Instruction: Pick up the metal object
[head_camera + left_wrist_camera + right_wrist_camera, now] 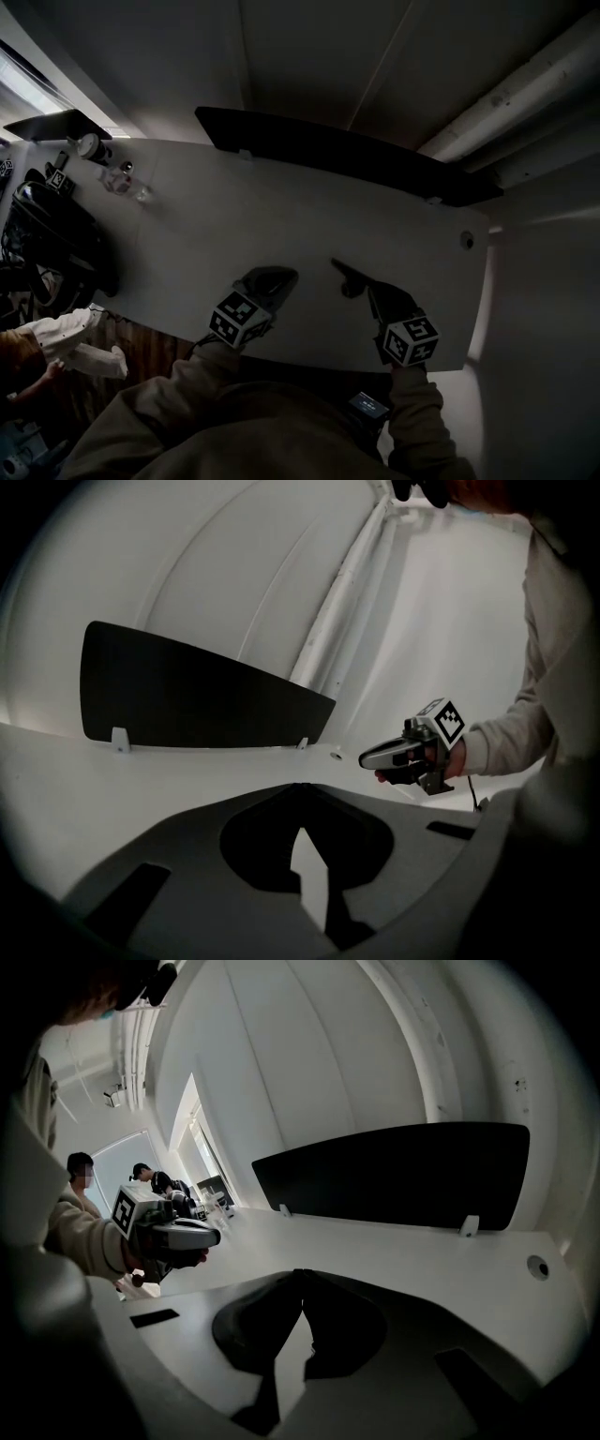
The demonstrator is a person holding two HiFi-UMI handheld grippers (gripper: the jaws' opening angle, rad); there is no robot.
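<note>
The scene is dim. My left gripper (281, 275) hovers over the near middle of the white table (281, 216), its jaws meeting at the tips with nothing between them (300, 787). My right gripper (337, 265) is just to its right, also shut and empty (302, 1274). Each shows from the side in the other's view: the right gripper (398, 754) and the left gripper (183, 1235). Small items, a capped bottle (91, 145) and some shiny pieces (120, 178), stand at the table's far left corner, well away from both grippers. I cannot pick out which is metal.
A long dark partition (347, 155) runs along the table's back edge. A round cable hole (466, 240) sits near the right end. A black bag (52, 234) and another person's white sleeve (70, 342) are off the table's left side.
</note>
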